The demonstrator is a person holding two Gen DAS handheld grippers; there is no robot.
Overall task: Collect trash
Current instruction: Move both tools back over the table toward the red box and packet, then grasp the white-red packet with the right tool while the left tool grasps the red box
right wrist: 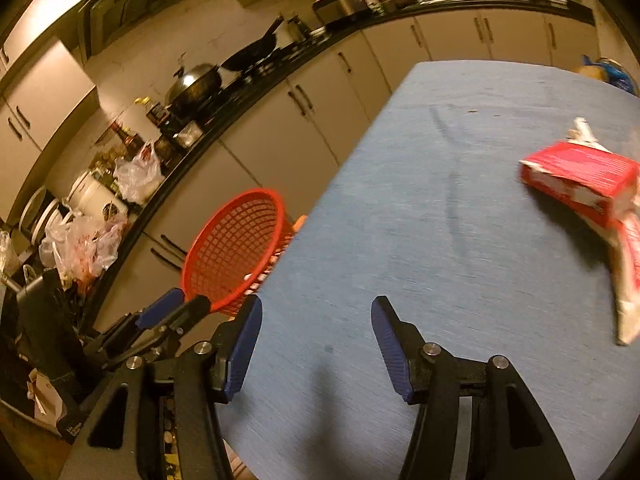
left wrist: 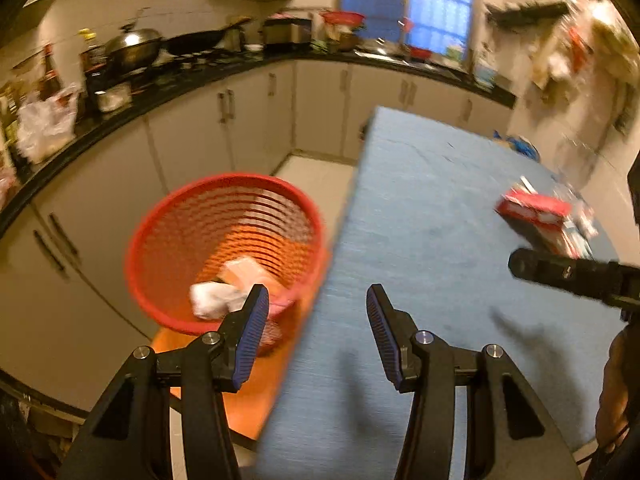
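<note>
A red mesh trash basket [left wrist: 224,248] stands on an orange stool left of the blue table [left wrist: 420,240]. It holds crumpled white trash [left wrist: 216,300]. My left gripper [left wrist: 316,308] is open and empty, over the table's left edge next to the basket. A red and white carton [right wrist: 580,184] lies on the table at the right, with a torn red and white wrapper [right wrist: 630,276] beside it; the carton also shows in the left wrist view [left wrist: 536,210]. My right gripper [right wrist: 316,320] is open and empty above the table, left of the carton. The basket [right wrist: 236,248] sits to its left.
A black counter [left wrist: 200,76] with woks, bottles and plastic bags runs along the far wall above pale cabinets. A blue and yellow item [right wrist: 612,72] lies at the table's far right corner. The left gripper [right wrist: 160,316] shows in the right wrist view beside the basket.
</note>
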